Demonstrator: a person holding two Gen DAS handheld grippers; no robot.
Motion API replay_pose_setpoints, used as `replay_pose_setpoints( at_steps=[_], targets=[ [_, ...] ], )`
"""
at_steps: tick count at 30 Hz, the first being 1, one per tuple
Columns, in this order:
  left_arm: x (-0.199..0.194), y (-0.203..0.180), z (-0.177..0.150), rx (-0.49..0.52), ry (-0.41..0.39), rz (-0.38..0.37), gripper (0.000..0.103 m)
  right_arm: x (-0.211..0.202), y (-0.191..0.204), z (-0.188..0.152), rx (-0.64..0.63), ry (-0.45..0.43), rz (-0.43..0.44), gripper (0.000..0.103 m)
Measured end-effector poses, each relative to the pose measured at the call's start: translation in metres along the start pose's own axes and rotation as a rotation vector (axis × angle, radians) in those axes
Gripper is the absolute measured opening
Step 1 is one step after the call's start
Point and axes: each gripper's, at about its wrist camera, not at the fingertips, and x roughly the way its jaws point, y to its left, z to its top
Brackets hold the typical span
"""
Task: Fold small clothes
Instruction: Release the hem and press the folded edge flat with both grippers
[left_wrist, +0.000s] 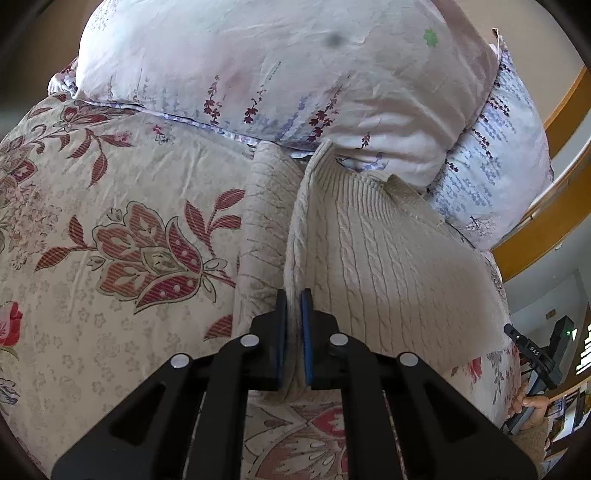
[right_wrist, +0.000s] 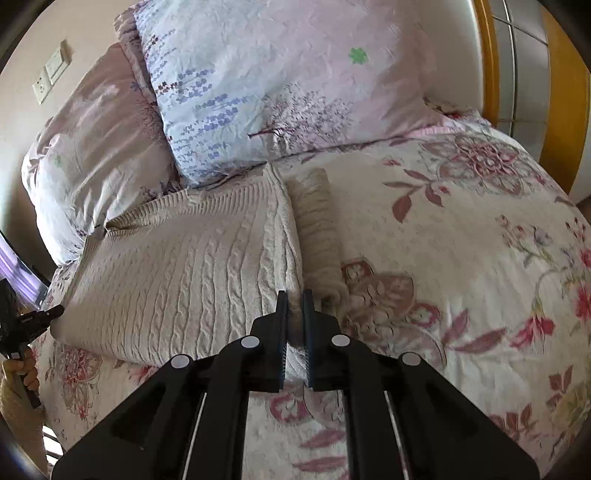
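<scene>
A cream cable-knit sweater (left_wrist: 388, 258) lies flat on the floral bedspread (left_wrist: 110, 221), its collar toward the pillows. My left gripper (left_wrist: 294, 299) is shut on its left side edge near the hem, with knit pinched between the blue pads. One sleeve (left_wrist: 266, 206) lies folded alongside that edge. In the right wrist view the sweater (right_wrist: 184, 258) spreads to the left, and my right gripper (right_wrist: 294, 299) is shut on its right edge, beside the other sleeve (right_wrist: 317, 229). Each view shows the other gripper in a hand at the picture's edge: the right gripper (left_wrist: 532, 354) and the left gripper (right_wrist: 33, 321).
Two floral pillows (right_wrist: 277, 92) and a pink duvet (right_wrist: 92, 147) are piled at the head of the bed, touching the sweater's collar. A wooden headboard (right_wrist: 487, 55) stands behind them. Open bedspread (right_wrist: 461, 277) stretches to the right of the sweater.
</scene>
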Motion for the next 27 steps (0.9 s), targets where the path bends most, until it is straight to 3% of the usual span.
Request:
replay_pose_setpoints(
  at_steps=[8, 14, 18, 19, 23, 27],
  targets=[
    [0.002, 0.009, -0.004, -0.020, 0.004, -0.006, 0.007, 0.020, 0.000, 0.005, 0.011, 0.037, -0.075, 0.008],
    [-0.002, 0.004, -0.008, 0.009, -0.002, 0.005, 0.011, 0.021, -0.004, 0.006, 0.041, 0.059, -0.066, 0.009],
    [-0.010, 0.003, -0.005, -0.010, -0.015, -0.016, 0.025, 0.011, 0.000, 0.013, 0.051, 0.033, -0.089, 0.032],
    [-0.015, -0.001, -0.004, 0.001, -0.041, -0.003, 0.033, 0.006, 0.006, 0.016, 0.030, 0.006, -0.093, 0.034],
    [-0.026, -0.026, -0.004, 0.111, -0.141, 0.055, 0.043, 0.003, 0.044, 0.024, -0.107, -0.034, -0.063, 0.045],
    [-0.015, -0.045, -0.005, 0.187, -0.127, 0.056, 0.049, 0.020, 0.073, 0.024, -0.210, 0.000, -0.070, 0.046]
  ],
)
